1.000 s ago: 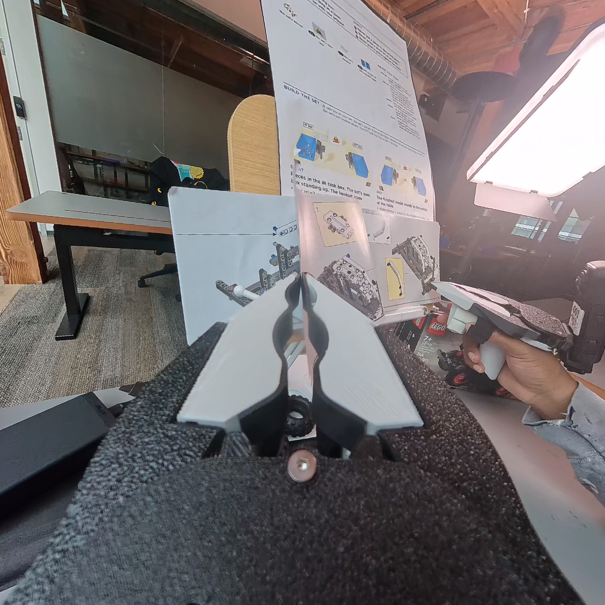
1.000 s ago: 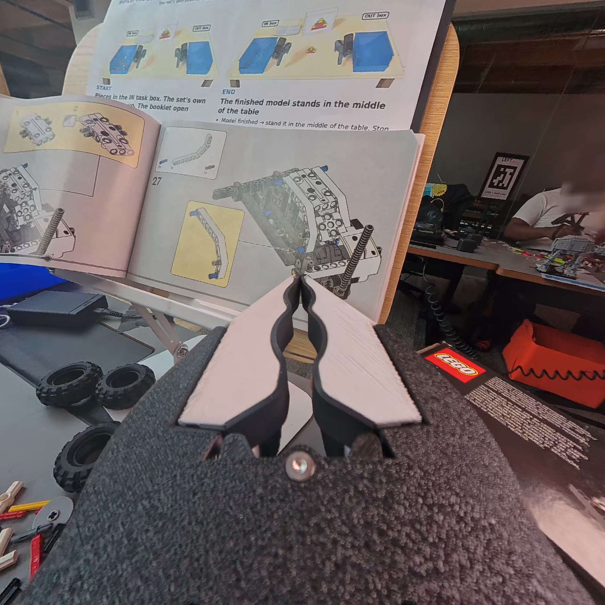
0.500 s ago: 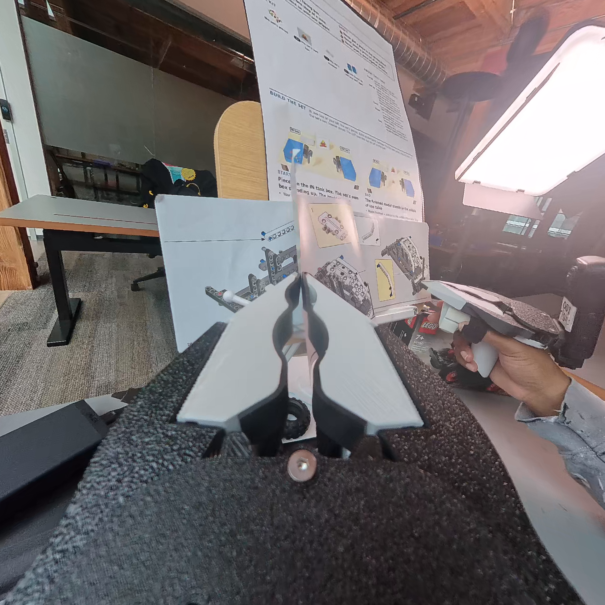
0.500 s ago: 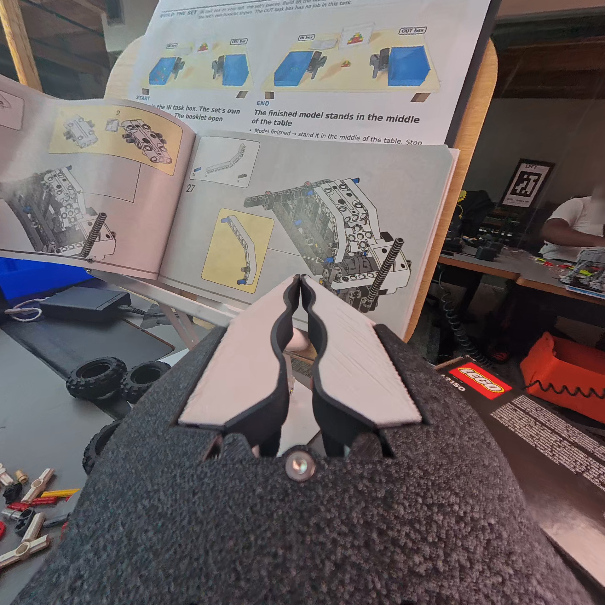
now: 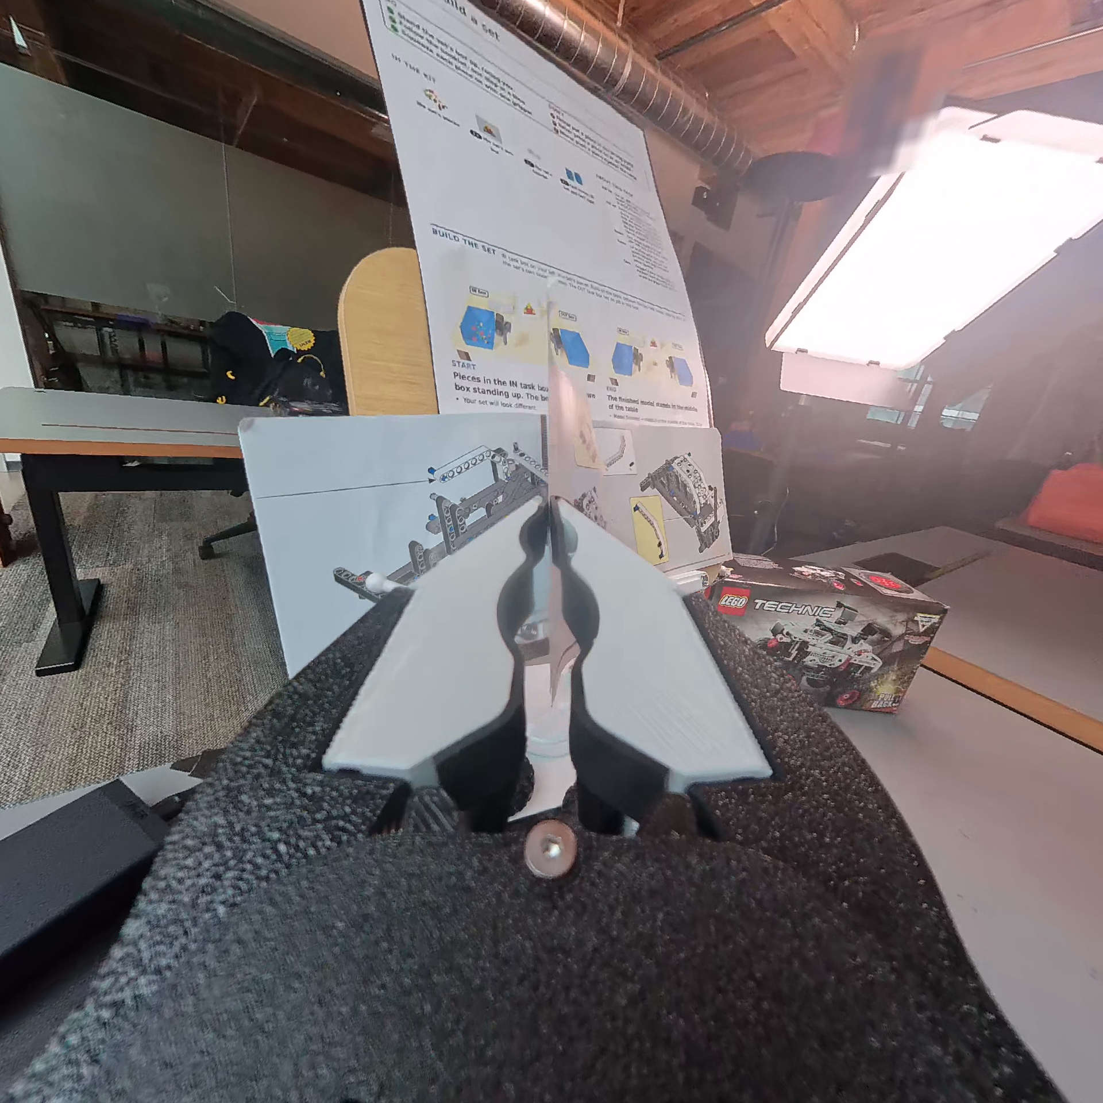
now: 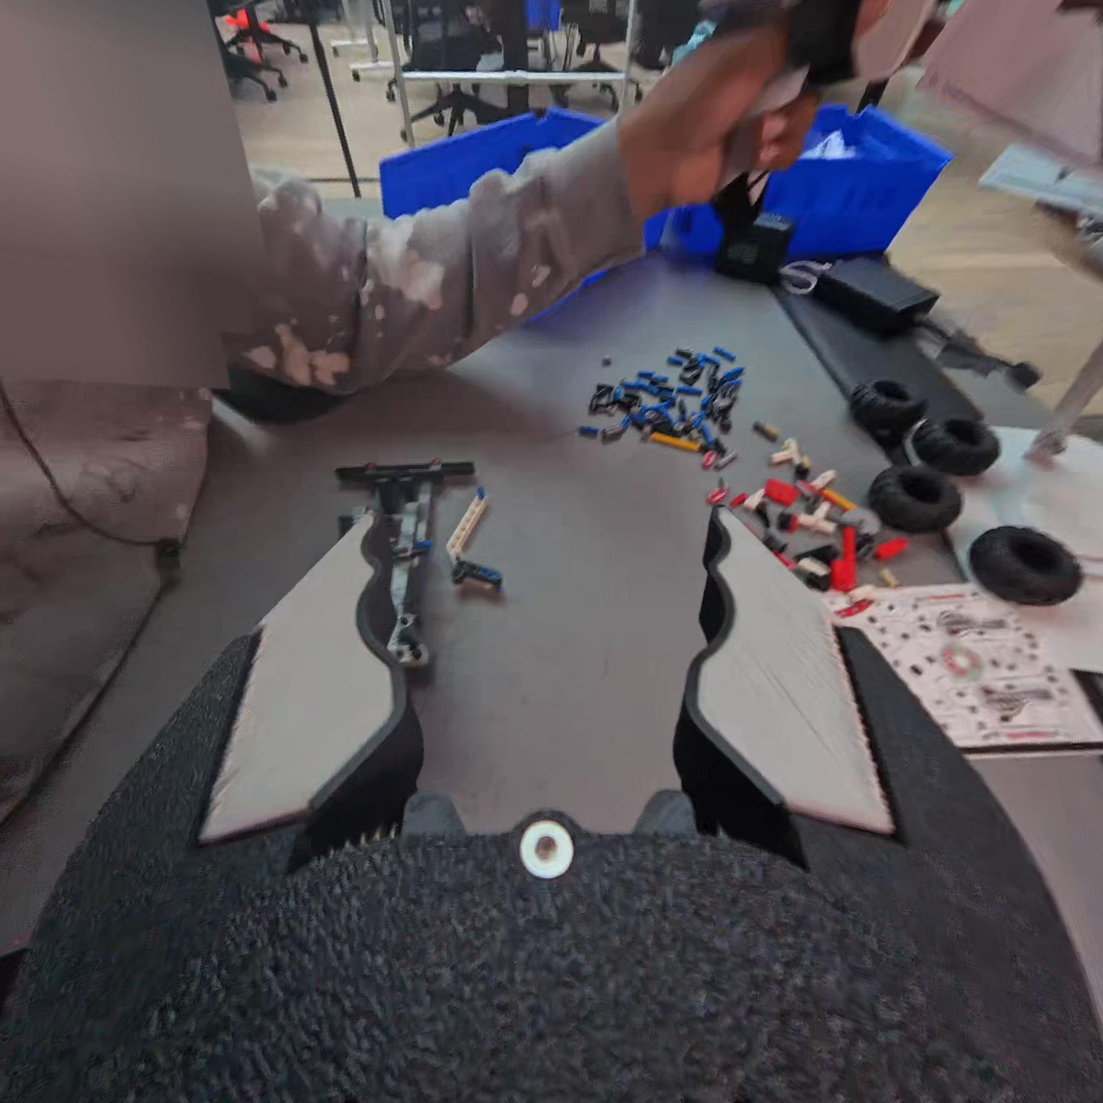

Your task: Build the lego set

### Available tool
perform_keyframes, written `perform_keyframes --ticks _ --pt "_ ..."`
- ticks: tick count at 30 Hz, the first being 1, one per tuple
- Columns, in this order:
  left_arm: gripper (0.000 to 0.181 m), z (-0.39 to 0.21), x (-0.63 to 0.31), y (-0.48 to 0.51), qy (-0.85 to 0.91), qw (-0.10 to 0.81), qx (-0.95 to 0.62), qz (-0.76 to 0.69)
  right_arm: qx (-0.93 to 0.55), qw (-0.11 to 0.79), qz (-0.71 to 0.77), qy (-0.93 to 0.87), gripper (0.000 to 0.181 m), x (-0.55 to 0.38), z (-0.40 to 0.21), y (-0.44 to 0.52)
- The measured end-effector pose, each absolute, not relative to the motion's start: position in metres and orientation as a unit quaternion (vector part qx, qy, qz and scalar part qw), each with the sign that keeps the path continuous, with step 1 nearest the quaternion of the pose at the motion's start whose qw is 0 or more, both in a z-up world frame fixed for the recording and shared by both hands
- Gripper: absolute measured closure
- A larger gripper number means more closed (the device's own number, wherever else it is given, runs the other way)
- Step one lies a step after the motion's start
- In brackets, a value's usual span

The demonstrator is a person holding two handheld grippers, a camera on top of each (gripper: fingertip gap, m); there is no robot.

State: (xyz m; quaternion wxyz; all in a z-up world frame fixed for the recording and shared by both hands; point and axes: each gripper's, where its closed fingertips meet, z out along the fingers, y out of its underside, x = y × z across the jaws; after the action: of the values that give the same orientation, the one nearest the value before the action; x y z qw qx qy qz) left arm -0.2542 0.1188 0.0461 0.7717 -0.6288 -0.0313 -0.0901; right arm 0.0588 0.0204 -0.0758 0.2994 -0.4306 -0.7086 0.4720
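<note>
My left gripper (image 5: 548,507) is shut on a page (image 5: 561,418) of the instruction booklet (image 5: 382,489), which stands open on a stand. The page is lifted and shows edge-on. My right gripper (image 6: 537,525) is open and empty, pointing down over the dark table (image 6: 567,627). A partly built black and grey chassis (image 6: 406,537) lies under its left finger, with a white beam (image 6: 468,525) beside it. Loose blue and black pins (image 6: 674,400) and red and beige pieces (image 6: 817,531) lie farther off to the right. Black tyres (image 6: 913,498) lie at the right.
The set's box (image 5: 823,632) stands right of the booklet, with a tall instruction sheet (image 5: 537,209) behind. A sticker sheet (image 6: 967,662) lies by the right finger. Blue bins (image 6: 847,185) and a black adapter (image 6: 871,292) sit at the far edge. A person's sleeve (image 6: 447,268) crosses above. Left tips to right tips: about 35 cm.
My right gripper has opened and swung away from the booklet, down toward the table. My left gripper still pinches the page, which has turned from slanted to edge-on.
</note>
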Motion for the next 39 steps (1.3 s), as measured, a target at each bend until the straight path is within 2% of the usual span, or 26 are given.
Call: perform_keyframes --ticks 3,8,11,13,14,15,23,31,35,39 --pt "0.181 0.054 -0.248 0.114 -0.024 0.775 -0.623 -0.1 -0.466 0.266 0.414 -0.736 0.064 0.109 -0.131 -0.026" --pt "0.181 0.056 -0.237 0.116 -0.009 0.774 -0.626 -0.099 -0.478 0.333 0.31 -0.751 0.058 0.113 -0.18 -0.054" --pt "0.181 0.056 -0.232 0.116 0.001 0.772 -0.629 -0.094 -0.472 0.34 0.304 -0.754 0.06 0.1 -0.189 -0.054" --pt "0.181 0.058 -0.23 0.114 0.006 0.773 -0.628 -0.092 -0.465 0.325 0.309 -0.763 0.07 0.095 -0.196 -0.056" --pt "0.181 0.06 -0.229 0.113 0.008 0.773 -0.628 -0.091 -0.458 0.31 0.318 -0.77 0.089 0.095 -0.198 -0.061" --pt "0.181 0.06 -0.229 0.112 0.01 0.773 -0.629 -0.088 -0.453 0.301 0.332 -0.771 0.097 0.095 -0.197 -0.064" --pt "0.181 0.061 -0.225 0.112 0.017 0.771 -0.63 -0.094 -0.601 0.137 0.486 -0.619 0.098 0.086 -0.188 -0.036" --pt "0.181 0.061 -0.225 0.112 0.019 0.769 -0.632 -0.094 -0.656 0.045 0.547 -0.518 0.097 0.085 -0.184 -0.005" --pt "0.181 0.06 -0.225 0.112 0.021 0.768 -0.633 -0.092 -0.654 0.039 0.506 -0.561 0.097 0.088 -0.191 -0.006" --pt "0.181 0.06 -0.227 0.111 0.019 0.768 -0.633 -0.093 -0.666 0.088 0.481 -0.563 0.096 0.082 -0.187 0.012"
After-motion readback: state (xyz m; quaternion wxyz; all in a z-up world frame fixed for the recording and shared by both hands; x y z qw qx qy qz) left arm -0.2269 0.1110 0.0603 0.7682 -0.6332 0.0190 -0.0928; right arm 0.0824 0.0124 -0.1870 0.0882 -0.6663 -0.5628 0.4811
